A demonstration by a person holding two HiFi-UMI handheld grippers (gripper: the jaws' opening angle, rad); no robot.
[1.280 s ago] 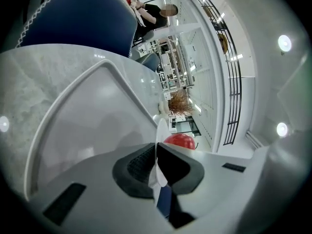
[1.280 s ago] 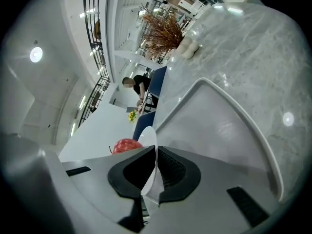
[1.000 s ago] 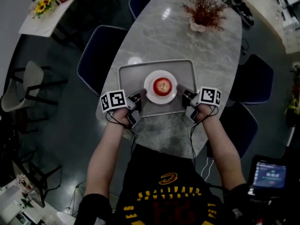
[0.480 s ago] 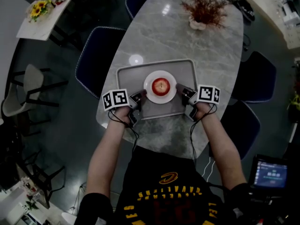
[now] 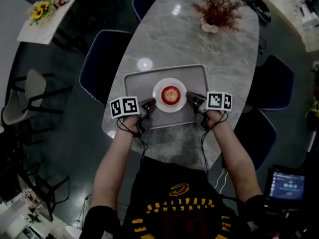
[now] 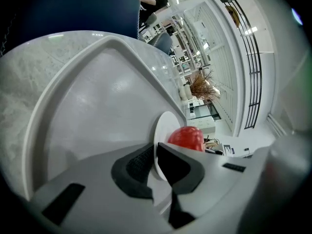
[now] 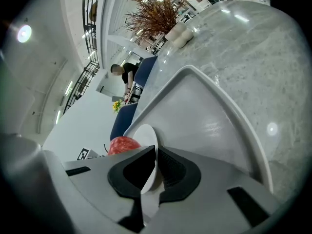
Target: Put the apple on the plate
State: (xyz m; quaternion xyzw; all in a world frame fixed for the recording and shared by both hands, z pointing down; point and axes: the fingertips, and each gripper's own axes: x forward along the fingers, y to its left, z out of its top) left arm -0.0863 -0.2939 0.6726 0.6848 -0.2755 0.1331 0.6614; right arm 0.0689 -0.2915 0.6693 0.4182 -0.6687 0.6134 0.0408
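A red apple (image 5: 170,94) sits in the middle of a small white plate (image 5: 159,86) over the grey tray (image 5: 134,78). My left gripper (image 5: 152,102) is shut on the plate's left rim, and my right gripper (image 5: 189,97) is shut on its right rim. In the left gripper view the plate's edge (image 6: 161,126) runs between the dark pads (image 6: 134,165), with the apple (image 6: 186,137) just beyond. In the right gripper view the rim (image 7: 146,135) is likewise pinched in the gripper (image 7: 155,172), the apple (image 7: 122,144) to its left. Whether the plate rests on the tray I cannot tell.
The tray lies near the front end of an oval marble table (image 5: 219,63). A vase of dried twigs (image 5: 215,11) stands at the far end. Dark blue chairs (image 5: 102,59) (image 5: 271,83) flank the table. A side table with sunflowers (image 5: 45,6) is at the far left.
Both grippers have sunk a little toward the tray with the plate and apple between them. Both grips stay the same.
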